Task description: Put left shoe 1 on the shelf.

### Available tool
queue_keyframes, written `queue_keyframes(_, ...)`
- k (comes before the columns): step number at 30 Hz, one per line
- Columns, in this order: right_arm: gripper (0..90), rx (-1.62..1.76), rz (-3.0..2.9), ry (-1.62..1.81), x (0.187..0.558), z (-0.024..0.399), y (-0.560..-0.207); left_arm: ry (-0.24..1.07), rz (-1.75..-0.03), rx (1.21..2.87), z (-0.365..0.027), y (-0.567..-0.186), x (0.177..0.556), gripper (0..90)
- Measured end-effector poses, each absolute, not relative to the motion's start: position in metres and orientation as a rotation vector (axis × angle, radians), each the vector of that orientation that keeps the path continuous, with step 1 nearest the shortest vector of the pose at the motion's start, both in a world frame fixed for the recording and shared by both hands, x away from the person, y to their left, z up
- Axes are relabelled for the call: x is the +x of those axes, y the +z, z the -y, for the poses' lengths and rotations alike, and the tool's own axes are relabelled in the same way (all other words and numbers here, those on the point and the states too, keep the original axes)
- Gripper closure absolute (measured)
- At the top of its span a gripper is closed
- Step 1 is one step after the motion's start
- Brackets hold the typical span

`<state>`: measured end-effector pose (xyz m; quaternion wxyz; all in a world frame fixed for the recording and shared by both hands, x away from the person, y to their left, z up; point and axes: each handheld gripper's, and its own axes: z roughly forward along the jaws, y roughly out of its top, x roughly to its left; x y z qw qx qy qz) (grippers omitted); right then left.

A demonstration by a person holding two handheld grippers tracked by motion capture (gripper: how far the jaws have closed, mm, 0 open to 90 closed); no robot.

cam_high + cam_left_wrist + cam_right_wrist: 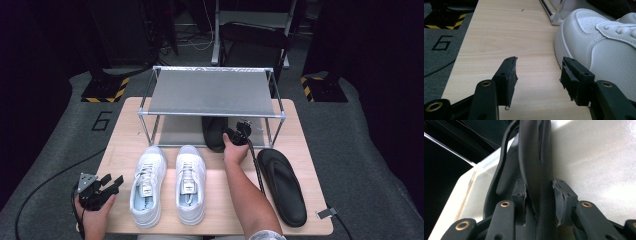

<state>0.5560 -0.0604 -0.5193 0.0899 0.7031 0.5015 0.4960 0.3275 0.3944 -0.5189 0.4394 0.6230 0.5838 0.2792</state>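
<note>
One black slipper [214, 134] lies on the lower shelf [594, 165] of a metal shoe rack [212, 92]. My right gripper [239, 134] reaches in under the top shelf. In the right gripper view its jaws [539, 195] sit on both sides of the slipper's strap [534, 157], pads against it. The second black slipper [282, 185] rests on the table to the right. A pair of white sneakers [147, 185] [190, 182] stands in front of the rack. My left gripper [112, 181] rests open at the table's front left corner, its jaws [537, 75] empty beside a sneaker [599, 47].
The wooden table [125, 145] has bare room left of the sneakers. The rack's front left leg [556, 15] stands just beyond the left sneaker's toe. Cables trail from both grippers. Grey floor marked with a "6" [102, 121] surrounds the table.
</note>
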Motion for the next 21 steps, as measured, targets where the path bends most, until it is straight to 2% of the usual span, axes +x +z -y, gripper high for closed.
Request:
queue_keyframes(6,56.3,2.084,-1.476,1.49,0.557,0.064,-0.518,0.696,-1.448,1.541,-0.395,-0.519,0.328,45.4)
queue_keyframes(15,56.3,2.001,-1.548,1.43,0.551,0.063,-0.511,0.684,-1.457,1.55,-0.397,-0.517,0.327,45.4)
queue_keyframes(21,58.4,1.98,-1.545,1.506,0.535,0.069,-0.507,0.691,-1.461,1.533,-0.398,-0.518,0.327,45.4)
